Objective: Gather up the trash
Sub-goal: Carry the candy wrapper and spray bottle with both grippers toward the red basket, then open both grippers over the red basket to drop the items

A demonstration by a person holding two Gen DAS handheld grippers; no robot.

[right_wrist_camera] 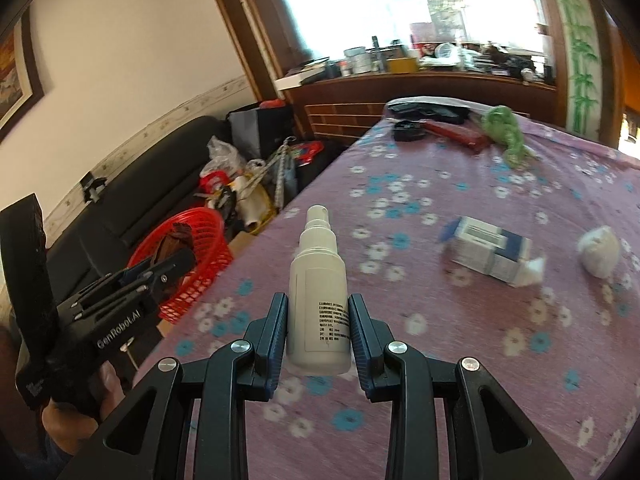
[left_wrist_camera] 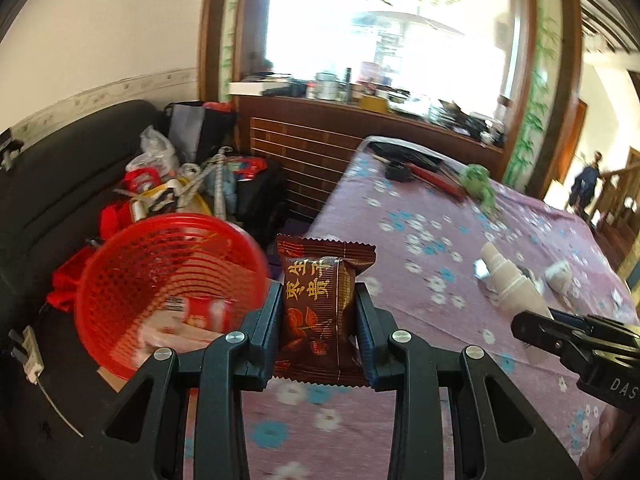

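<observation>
While your left gripper (left_wrist_camera: 320,312) clamps the snack packet (left_wrist_camera: 320,312), centre it over the red basket (left_wrist_camera: 160,280) before releasing; right gripper (right_wrist_camera: 319,320) pinches the spray bottle (right_wrist_camera: 319,292).

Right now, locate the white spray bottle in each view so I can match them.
Left wrist view: the white spray bottle sits right of centre, above the purple tablecloth, held by the right tool.
Right wrist view: the bottle is centre, between that tool's fingers.
Shared landmark: the red basket.
</observation>
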